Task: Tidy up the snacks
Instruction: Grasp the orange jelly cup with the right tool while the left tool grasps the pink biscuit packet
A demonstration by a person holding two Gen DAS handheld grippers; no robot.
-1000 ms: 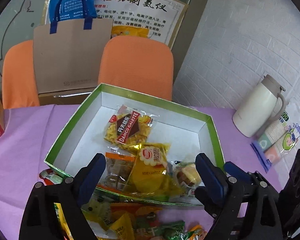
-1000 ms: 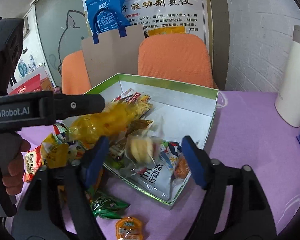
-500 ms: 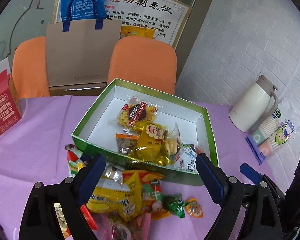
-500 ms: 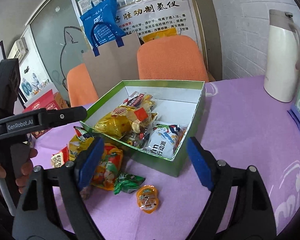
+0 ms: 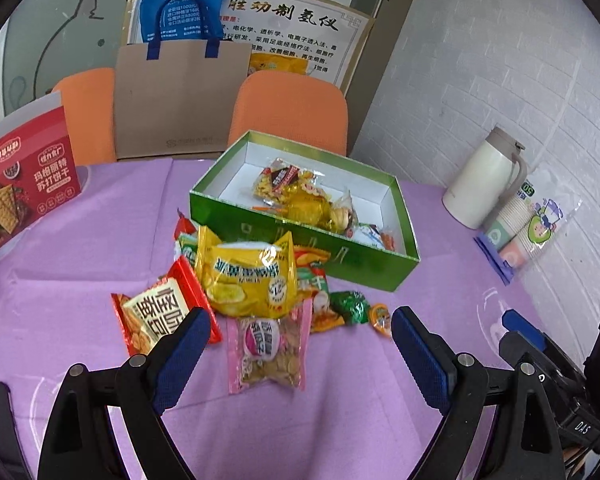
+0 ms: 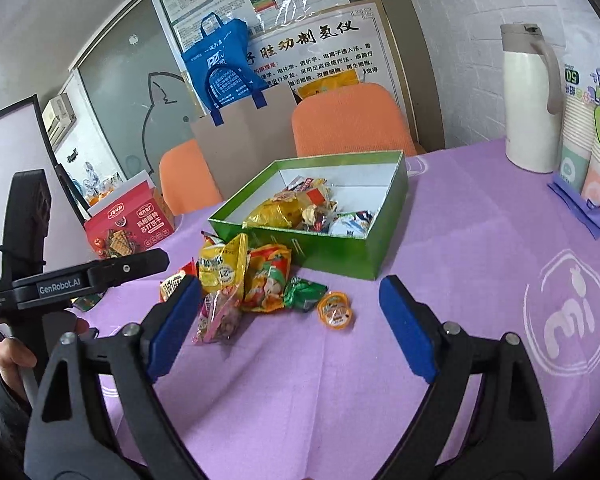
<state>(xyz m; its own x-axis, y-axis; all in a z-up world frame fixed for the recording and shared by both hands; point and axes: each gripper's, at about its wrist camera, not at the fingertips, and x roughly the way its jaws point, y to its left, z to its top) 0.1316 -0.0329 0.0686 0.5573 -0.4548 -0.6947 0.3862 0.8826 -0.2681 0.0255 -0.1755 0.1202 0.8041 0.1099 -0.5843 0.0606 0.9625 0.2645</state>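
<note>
Both grippers hang empty over the purple worktop [image 5: 80,232], jaws spread wide: the left gripper [image 5: 300,344] fills the lower part of its own view, the right gripper [image 6: 290,326] the lower part of its view. In the left view the heap of loose snacks sits just above and between the blue pads [image 5: 182,354]. A pink packet [image 5: 266,350] lies nearest, its long axis running up the frame toward the box. A red packet [image 5: 160,312] lies tilted at centre left, and a big yellow bag [image 5: 246,276] sits on top of the heap. The green box [image 5: 300,236] stands beyond, in the middle of the frame, long side slanting down to the right, with several packets inside; which ones is hard to tell. In the right view a small orange cup [image 6: 335,309] lies alone, right of the heap.
</note>
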